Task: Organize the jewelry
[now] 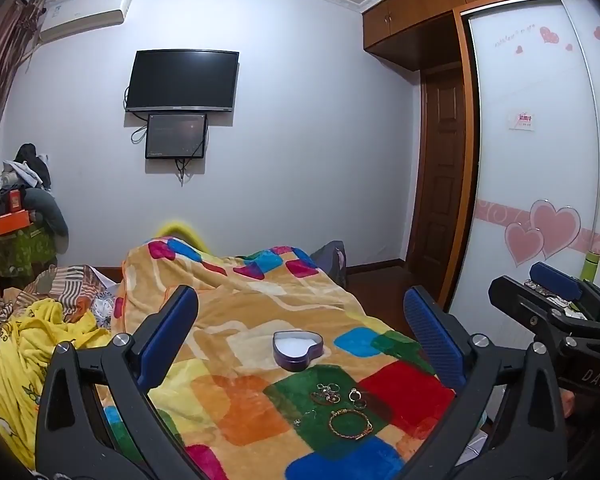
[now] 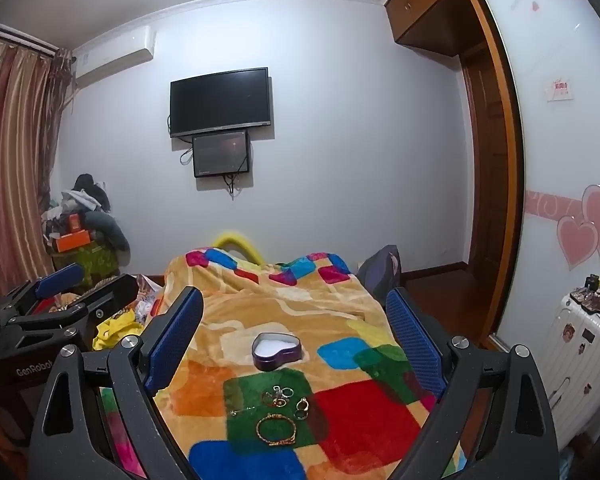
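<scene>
A purple heart-shaped box (image 1: 298, 350) (image 2: 276, 351) with a white lining lies open on the patchwork blanket (image 1: 240, 320) (image 2: 260, 312). Nearer to me, on a green patch, lie a gold bracelet (image 1: 350, 423) (image 2: 276, 429), a cluster of rings (image 1: 327, 392) (image 2: 278, 395) and two more rings (image 1: 357, 397) (image 2: 302, 406). A small silver piece (image 1: 303, 418) (image 2: 242, 412) lies left of the bracelet. My left gripper (image 1: 300, 332) and right gripper (image 2: 296, 324) both hover open above the bed, nothing between their blue pads. In each wrist view the other gripper shows at the side.
A pile of yellow and striped bedding (image 1: 40, 328) lies left of the blanket. A white suitcase (image 2: 580, 360) with small items on top stands at the right by the sliding wardrobe (image 1: 540, 160). Clutter (image 2: 84, 232) is stacked in the far left corner under the curtain.
</scene>
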The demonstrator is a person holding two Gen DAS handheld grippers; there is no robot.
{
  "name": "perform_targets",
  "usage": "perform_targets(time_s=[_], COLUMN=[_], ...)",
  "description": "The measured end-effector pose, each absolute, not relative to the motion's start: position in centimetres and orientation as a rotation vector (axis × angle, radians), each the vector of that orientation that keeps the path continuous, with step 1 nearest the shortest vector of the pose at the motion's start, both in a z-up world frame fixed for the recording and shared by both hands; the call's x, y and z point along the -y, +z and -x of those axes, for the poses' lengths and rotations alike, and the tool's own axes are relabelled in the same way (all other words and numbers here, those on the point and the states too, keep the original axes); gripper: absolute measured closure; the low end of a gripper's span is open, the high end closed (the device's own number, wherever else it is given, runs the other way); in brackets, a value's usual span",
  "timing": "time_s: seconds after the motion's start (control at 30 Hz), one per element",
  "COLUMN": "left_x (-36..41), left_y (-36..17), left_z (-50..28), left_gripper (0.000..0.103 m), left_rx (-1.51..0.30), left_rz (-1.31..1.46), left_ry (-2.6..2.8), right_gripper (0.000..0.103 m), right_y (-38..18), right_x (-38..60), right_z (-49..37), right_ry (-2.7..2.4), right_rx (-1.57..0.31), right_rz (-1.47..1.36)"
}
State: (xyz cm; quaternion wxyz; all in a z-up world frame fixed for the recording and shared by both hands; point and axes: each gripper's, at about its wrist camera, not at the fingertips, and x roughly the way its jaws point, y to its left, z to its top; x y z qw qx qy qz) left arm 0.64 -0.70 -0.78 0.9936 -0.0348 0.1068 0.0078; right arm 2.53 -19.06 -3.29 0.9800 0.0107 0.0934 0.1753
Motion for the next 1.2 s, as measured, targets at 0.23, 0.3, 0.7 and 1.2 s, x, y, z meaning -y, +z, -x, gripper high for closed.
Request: perform_targets(time_s=[0.23, 0.3, 0.7, 1.2], left_x=[0.3, 0.4, 0.1, -0.1], left_y=[-0.9, -1.0, -1.7, -1.3], left_z=[-0.4, -0.5, -0.6, -0.7], left_gripper=[0.000, 0.000, 0.000, 0.000], left_rx=[-0.212, -0.212, -0.208, -0.216], left_rz=[0.071, 0.070, 0.078, 0.089], left_ry=[0.014, 0.017, 0.017, 0.015], right_gripper=[0.012, 0.012, 0.012, 0.012], right_y=[-3.6, -3.7, -3.6, -3.4], right_x=[19.1, 19.0, 19.2, 19.3], right_z=[-3.0, -3.1, -3.3, -3.4], right_ry=[0.356, 0.357, 0.360, 0.362], right_rx=[-0.205, -0.210, -0.219, -0.222], right_rz=[-0.025, -0.026, -0.026, -0.028])
